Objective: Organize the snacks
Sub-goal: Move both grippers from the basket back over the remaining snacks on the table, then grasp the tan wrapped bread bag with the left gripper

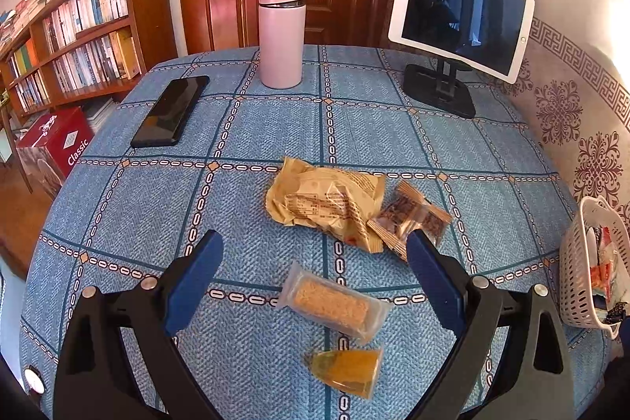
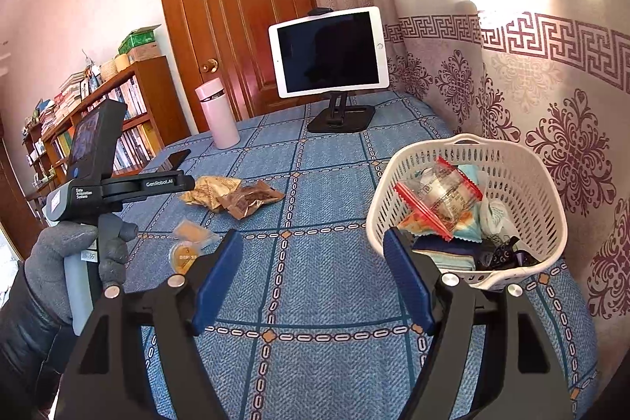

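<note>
Left tool [image 1: 315, 243] held wide over loose snacks; right tool [image 2: 313, 243] wide and empty beside the basket [image 2: 523, 160].

A clear-wrapped cracker bar [image 1: 334, 304] is seen between the left tool's blue pads, untouched, with an amber packet [image 1: 348, 370] nearer and a tan packet [image 1: 327, 201] beyond, all on the table [image 1: 138, 207]. Several snacks are already held in the basket.

Blue-checked table [image 1: 138, 207], snacks [image 1: 327, 203], basket [image 2: 523, 223], phone [image 1: 171, 111]
</note>
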Demonstrator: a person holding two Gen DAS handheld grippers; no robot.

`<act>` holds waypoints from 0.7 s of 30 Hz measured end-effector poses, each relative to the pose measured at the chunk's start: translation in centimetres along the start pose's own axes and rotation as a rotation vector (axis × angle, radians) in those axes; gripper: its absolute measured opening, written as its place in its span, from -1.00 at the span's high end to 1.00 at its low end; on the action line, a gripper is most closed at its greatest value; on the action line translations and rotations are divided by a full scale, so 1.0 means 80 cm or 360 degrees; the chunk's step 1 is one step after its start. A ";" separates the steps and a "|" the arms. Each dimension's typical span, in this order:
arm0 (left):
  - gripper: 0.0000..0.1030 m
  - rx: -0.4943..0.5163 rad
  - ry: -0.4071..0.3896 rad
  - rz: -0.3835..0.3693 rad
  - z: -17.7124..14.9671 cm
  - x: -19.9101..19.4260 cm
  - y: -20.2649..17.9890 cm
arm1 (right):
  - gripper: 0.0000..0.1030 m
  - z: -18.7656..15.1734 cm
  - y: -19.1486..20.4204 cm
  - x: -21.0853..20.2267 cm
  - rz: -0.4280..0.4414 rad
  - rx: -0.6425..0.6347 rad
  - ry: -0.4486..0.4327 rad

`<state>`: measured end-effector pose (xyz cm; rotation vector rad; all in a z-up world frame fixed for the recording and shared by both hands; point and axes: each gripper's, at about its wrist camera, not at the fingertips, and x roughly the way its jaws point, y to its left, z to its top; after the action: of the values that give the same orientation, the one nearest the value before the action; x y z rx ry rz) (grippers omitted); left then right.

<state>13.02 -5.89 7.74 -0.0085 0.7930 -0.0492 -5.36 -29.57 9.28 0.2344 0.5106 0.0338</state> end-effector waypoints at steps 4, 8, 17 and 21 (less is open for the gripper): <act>-0.91 0.0026 0.0010 0.0000 0.012 0.019 0.003 | -0.52 -0.002 0.010 0.012 0.0029 -0.0019 0.0046; -0.91 0.0065 0.0030 -0.0034 0.026 0.038 -0.003 | -0.52 -0.006 0.019 0.026 0.0055 -0.0040 0.0095; -0.92 0.0232 0.0098 -0.0034 0.050 0.094 -0.027 | -0.52 -0.013 0.033 0.054 0.0095 -0.0061 0.0192; -0.92 0.0298 0.0188 -0.0018 0.047 0.117 -0.032 | -0.52 -0.016 0.036 0.066 0.0096 -0.0070 0.0233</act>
<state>22.16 -8.92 3.77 0.1681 0.9039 -0.1356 -1.30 -26.02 6.32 0.2050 0.6478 0.1217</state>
